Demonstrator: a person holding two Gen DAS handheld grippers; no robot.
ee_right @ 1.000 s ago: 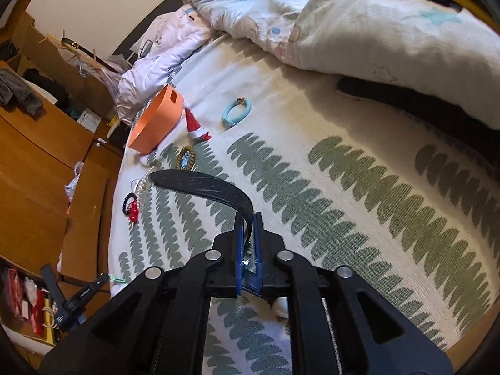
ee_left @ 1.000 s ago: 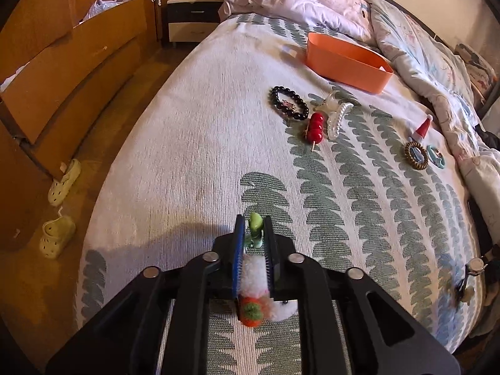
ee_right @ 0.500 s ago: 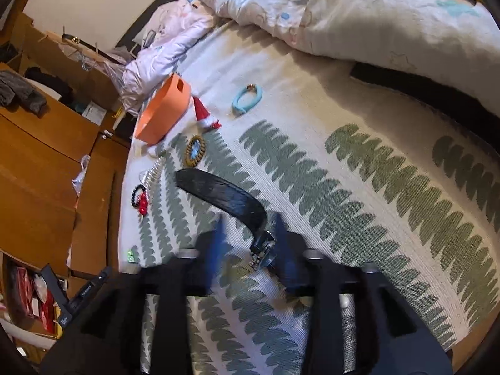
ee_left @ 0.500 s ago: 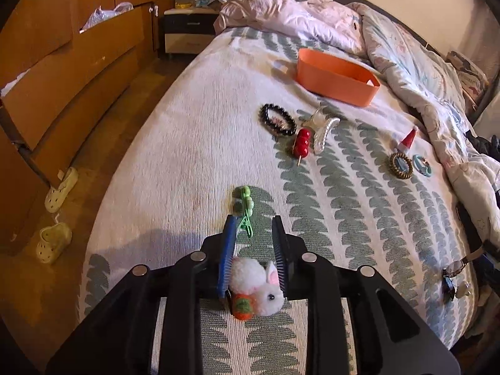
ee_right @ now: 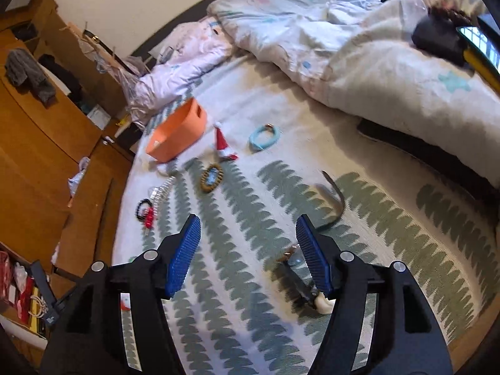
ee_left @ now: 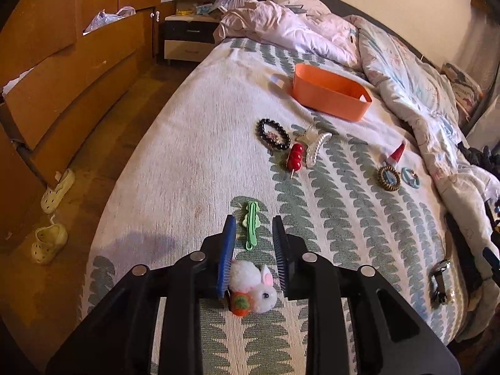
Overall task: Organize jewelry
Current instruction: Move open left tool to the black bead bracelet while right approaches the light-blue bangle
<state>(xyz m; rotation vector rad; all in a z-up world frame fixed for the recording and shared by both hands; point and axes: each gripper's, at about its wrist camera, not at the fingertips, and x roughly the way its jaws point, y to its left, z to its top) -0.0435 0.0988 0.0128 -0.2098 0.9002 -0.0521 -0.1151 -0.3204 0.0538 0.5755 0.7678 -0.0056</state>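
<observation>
Jewelry lies spread on the leaf-patterned bedspread. My left gripper is open above a green hair clip and a white bunny pom-pom clip. Beyond lie a black bead bracelet, a red bead pick, a pearl claw clip and an orange bin. My right gripper is open and empty; a black watch with its buckle lies just beside its right finger. The orange bin also shows in the right wrist view.
A Santa-hat clip, a brown ring scrunchie and a blue hair tie lie mid-bed. A rumpled duvet covers the bed's far side. Wooden drawers and small shoes are on the floor to the left.
Both grippers opened. The left let go of the green clip and pulled back. The right released the black watch, which now lies on the bed.
</observation>
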